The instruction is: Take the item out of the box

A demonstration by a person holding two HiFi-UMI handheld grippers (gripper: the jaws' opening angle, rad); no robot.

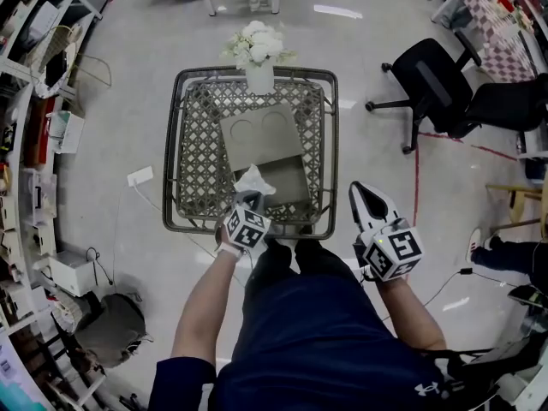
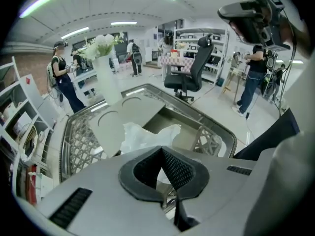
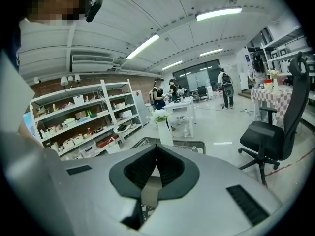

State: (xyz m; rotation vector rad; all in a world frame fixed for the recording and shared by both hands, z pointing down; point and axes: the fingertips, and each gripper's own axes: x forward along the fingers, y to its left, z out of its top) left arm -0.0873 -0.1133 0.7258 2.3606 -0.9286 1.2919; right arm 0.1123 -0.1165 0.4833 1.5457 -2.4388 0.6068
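Left gripper (image 1: 249, 199) clamped on crumpled white item (image 1: 254, 181), up at near-left edge of open box (image 1: 289, 176), so prob halfway, w/ carrying it clear left to do; right gripper (image 1: 360, 192) jaws together, empty, off right.

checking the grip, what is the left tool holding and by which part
A crumpled white item, pinched at its near edge between the shut jaws of the left tool.
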